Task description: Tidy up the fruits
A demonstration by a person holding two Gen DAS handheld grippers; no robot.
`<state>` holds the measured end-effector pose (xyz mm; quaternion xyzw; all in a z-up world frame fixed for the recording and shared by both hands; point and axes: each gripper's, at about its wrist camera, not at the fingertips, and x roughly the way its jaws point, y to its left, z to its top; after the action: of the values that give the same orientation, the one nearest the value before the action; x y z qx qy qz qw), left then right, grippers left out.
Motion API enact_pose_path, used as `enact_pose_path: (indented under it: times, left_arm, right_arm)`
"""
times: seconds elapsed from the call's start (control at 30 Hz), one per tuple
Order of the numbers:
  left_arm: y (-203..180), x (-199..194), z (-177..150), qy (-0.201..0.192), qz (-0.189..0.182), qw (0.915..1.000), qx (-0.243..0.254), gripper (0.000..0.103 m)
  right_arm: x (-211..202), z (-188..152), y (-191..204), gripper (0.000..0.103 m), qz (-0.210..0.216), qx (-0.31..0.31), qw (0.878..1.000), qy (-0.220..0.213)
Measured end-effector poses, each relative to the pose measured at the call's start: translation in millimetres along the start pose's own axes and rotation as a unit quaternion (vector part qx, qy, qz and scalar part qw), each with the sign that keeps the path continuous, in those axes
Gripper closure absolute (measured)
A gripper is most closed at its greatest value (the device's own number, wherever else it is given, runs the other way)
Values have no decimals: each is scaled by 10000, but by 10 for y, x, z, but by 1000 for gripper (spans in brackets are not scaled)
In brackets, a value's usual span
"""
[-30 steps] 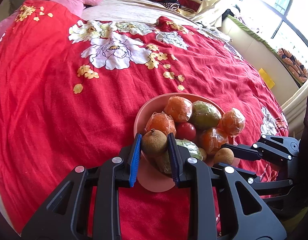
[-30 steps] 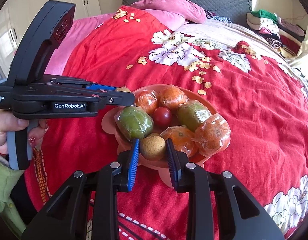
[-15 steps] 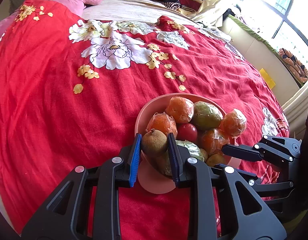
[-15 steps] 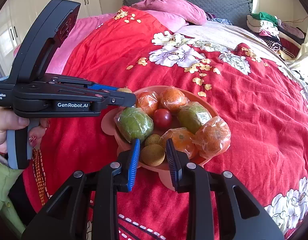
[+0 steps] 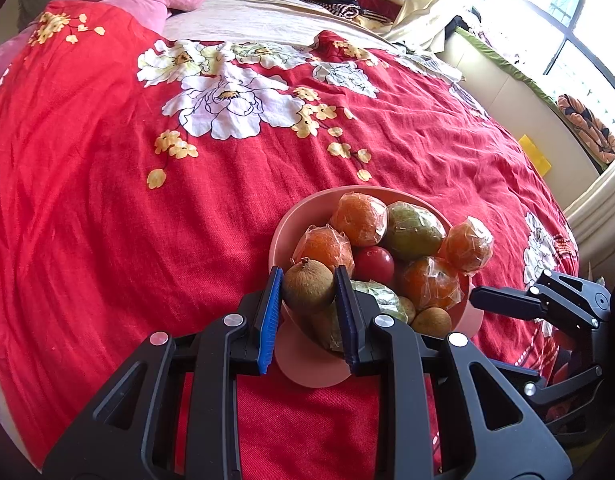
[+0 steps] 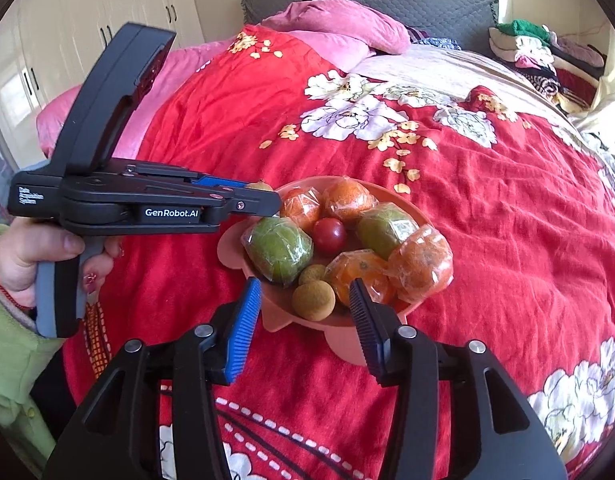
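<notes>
Left wrist, left tongs [image 5: 308, 292] gripping longan [image 5: 307, 286]

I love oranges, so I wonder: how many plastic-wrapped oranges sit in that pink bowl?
4: two at the back of the bowl, one beside the other; two at the front right, one touching the other. More may be hidden.

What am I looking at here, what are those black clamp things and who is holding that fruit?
These are two hand-held grippers, each worked by a person, with a camera looking along its fingers. One picture is from the left gripper, the other from the right gripper. A pink bowl of fruit sits on a red flowered bedspread: wrapped oranges, green fruits, a red tomato. The left gripper is closed on a small brown fruit, held above the bowl's edge. The right gripper is open, and another brown fruit lies in the bowl in front of it.
</notes>
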<state>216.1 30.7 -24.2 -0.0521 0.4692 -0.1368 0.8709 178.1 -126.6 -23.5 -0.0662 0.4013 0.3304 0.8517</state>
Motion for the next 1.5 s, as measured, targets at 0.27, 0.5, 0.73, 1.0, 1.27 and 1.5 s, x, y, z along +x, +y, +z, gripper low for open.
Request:
enact_pose_path:
  times: [0.27, 0.5, 0.73, 1.0, 1.27, 1.5]
  left_arm:
    - [7, 1, -11, -18, -7, 10000, 24, 77]
    - [-24, -62, -3, -70, 25, 10000, 26, 72]
    - [-67, -165, -5, -171, 39, 9998, 31, 64]
    - [-120, -306, -21, -300, 94, 9995, 50, 56]
    - [-179, -442, -48, -427, 224, 9988, 74, 44]
    - [-233, -543, -82, -507, 248, 9984, 38, 31]
  right_arm:
    - [-97, -51, -53, 48, -48, 143, 9999, -37]
    - [-171, -57, -46, 41, -105, 187, 9997, -107]
    - [-266, -55, -48, 35, -173, 241, 9994, -177]
    - [-395, -62, -40, 27, -260, 272, 9989, -289]
    - [-542, -66, -52, 20, -295, 350, 9980, -429]
    - [-652, -63, -49, 12, -332, 356, 9974, -526]
